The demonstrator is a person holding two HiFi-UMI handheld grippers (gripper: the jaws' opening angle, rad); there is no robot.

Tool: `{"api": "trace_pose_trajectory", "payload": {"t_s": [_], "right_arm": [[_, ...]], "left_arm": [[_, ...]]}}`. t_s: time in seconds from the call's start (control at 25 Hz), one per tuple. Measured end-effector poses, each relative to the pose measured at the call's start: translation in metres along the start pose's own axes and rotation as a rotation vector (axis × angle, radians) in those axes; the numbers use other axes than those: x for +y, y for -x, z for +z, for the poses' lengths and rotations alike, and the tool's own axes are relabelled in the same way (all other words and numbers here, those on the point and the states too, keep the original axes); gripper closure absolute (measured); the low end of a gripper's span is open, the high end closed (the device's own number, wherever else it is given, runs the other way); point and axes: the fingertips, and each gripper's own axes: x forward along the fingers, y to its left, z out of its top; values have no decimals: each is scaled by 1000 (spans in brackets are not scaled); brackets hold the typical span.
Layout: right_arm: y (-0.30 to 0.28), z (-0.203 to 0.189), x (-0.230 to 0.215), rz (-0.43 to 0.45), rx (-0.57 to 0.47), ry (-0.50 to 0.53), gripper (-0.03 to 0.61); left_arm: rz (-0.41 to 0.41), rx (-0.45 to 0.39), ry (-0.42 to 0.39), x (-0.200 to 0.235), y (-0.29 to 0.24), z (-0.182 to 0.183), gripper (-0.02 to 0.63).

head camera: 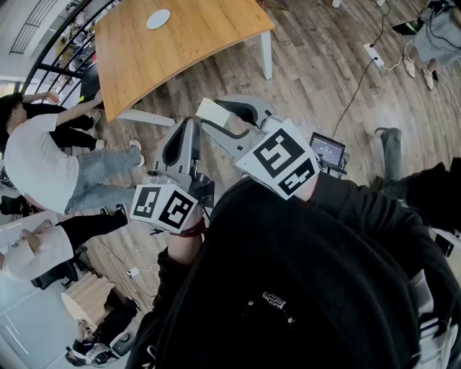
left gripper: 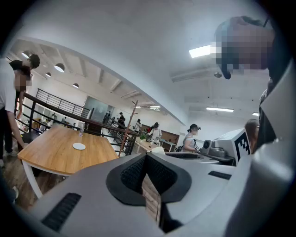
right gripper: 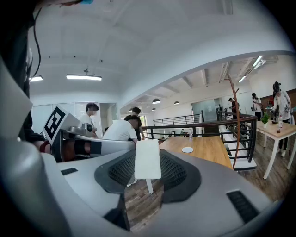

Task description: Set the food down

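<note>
At the centre of the right gripper view, the right hand-held gripper [right gripper: 148,172] is clamped on a flat, white, round-cornered slab of food on a pale stick [right gripper: 147,157]. The slab stands upright between the black pads, with the stick pointing to the bottom of the frame. The left hand-held gripper [left gripper: 147,159] has its jaws pressed together on nothing. Farther off, at the upper left of the head view, a light wooden bench [head camera: 180,50] carries a small white round disc [head camera: 158,19].
</note>
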Motion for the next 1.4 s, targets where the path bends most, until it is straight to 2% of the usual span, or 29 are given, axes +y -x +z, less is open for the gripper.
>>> {"api": "trace_pose_trajectory", "payload": {"t_s": [0.36, 0.96, 1.4], "right_arm": [[-2, -1, -1, 5, 0, -7, 408], [-2, -3, 2, 45, 4, -10, 408], [3, -11, -4, 76, 4, -32, 408]], "left_arm": [[-11, 4, 12, 2, -6, -4, 615], [25, -11, 21, 3, -5, -5, 615], [55, 24, 13, -2, -12, -17, 615]]}}
